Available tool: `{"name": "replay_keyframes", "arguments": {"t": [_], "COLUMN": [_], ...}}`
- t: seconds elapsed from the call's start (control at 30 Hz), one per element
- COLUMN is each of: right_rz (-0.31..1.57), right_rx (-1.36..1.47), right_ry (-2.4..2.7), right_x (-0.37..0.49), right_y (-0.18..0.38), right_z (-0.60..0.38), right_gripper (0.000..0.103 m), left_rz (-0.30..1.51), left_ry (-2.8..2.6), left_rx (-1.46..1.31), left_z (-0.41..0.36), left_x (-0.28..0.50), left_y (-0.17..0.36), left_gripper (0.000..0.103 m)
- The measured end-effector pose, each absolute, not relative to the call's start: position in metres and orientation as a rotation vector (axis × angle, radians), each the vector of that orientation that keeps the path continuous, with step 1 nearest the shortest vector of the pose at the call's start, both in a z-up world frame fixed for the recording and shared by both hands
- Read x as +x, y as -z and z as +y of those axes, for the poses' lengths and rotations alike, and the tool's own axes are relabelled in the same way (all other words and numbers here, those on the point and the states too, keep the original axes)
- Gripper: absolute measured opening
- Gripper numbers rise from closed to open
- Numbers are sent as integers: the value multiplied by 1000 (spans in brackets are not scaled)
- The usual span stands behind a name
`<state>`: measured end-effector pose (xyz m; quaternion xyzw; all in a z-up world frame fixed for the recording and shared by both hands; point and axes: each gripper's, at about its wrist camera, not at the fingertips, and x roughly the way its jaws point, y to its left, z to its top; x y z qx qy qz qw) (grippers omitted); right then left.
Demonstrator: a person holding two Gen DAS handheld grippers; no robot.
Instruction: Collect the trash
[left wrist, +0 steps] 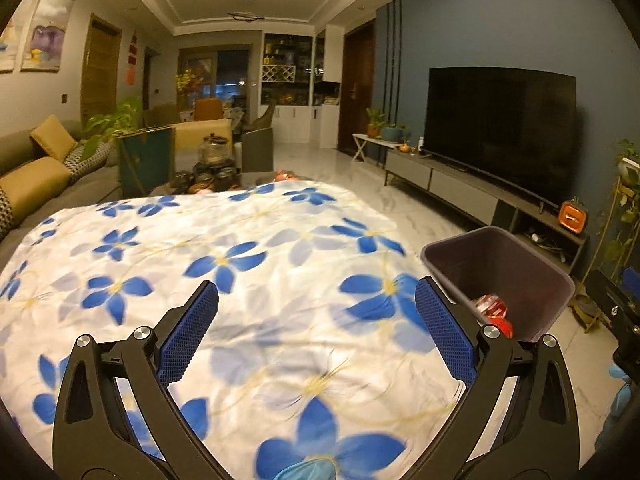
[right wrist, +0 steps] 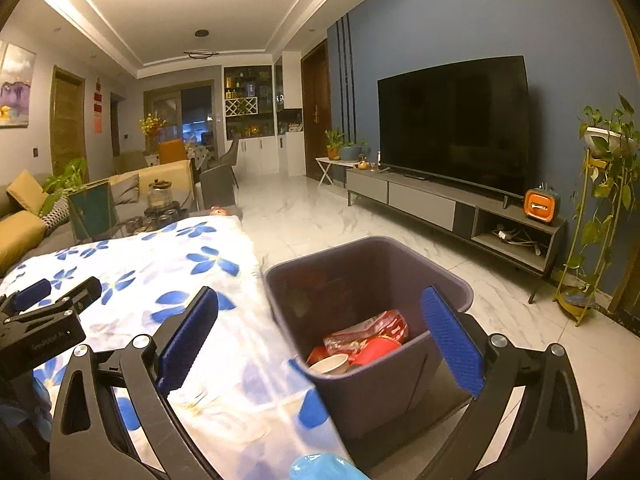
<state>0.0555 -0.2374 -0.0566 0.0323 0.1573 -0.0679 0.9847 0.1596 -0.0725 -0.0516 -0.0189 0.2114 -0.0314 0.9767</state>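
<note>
Living room, evening light; counter (left wrist: 240, 280) under flowered cloth, bare of litter. Dark bin (right wrist: 400, 380) at four o'clock off the counter edge, holding red wrappers (right wrist: 372, 330) and a paper cup (right wrist: 330, 364) (light, crushable; pinch at a fold or rim). Left gripper (left wrist: 316, 332) and right gripper (right wrist: 320, 340): spread wide, empty. Bin bottom hidden.

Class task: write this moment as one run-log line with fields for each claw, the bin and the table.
left claw: open, empty | right claw: open, empty | bin: holds red wrappers, cup | tablecloth: no trash seen
</note>
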Motion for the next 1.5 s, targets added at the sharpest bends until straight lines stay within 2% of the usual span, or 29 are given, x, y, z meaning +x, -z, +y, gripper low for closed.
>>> {"name": "replay_keyframes", "arguments": {"t": [0.73,1.5], "right_rz": [286,260], "right_rx": [20,17], "right_ry": [159,137], "right_x": [-19,-45], "right_y": [31,25], "right_z": [-181,-168], "right_gripper": [97,97], "left_rz": [399,382], "left_ry": [-1,1], "left_rx": [-85,-92], "left_z": [-8,0], "left_x": [62,38], "left_y": [32,25], "left_gripper": [97,97]}}
